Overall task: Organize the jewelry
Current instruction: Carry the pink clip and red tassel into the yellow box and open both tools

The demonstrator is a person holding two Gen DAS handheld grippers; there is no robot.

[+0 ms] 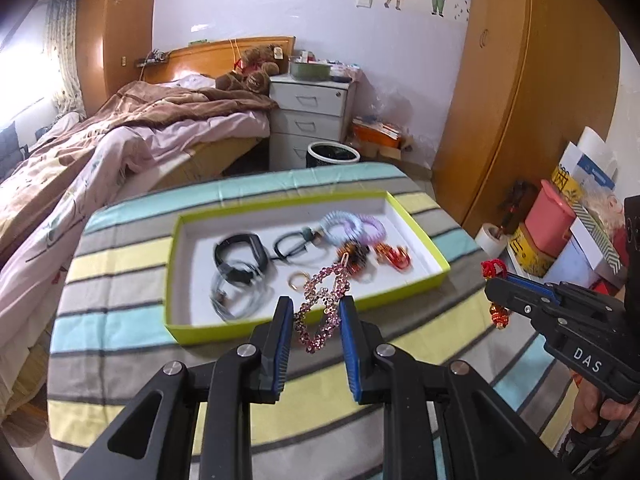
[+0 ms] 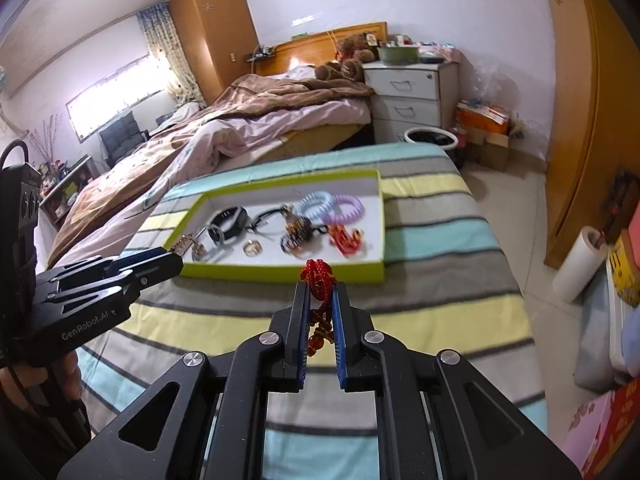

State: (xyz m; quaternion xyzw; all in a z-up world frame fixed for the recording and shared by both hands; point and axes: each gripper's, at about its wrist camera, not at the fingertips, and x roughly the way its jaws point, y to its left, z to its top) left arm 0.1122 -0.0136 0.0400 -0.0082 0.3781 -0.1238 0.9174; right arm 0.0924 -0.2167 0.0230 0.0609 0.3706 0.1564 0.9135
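On the left, the left gripper (image 1: 313, 312) stands partly open, yet its blue pads pinch a pink sparkly hair clip (image 1: 320, 312) by its sides, held over the near edge of the green tray (image 1: 304, 332). The clip looks stiff and light, with stones that could scratch off; a flat pinch on its long edges seems safest. The tray, on the striped cloth (image 1: 120, 280), holds coiled hair ties (image 1: 352, 226), a black band (image 1: 240, 246) and a ring (image 1: 298, 280). On the right, the right gripper (image 2: 320, 300) is nearly closed on a red knotted charm (image 2: 318, 276), which is soft and dangling, so it is best taken by the knot.
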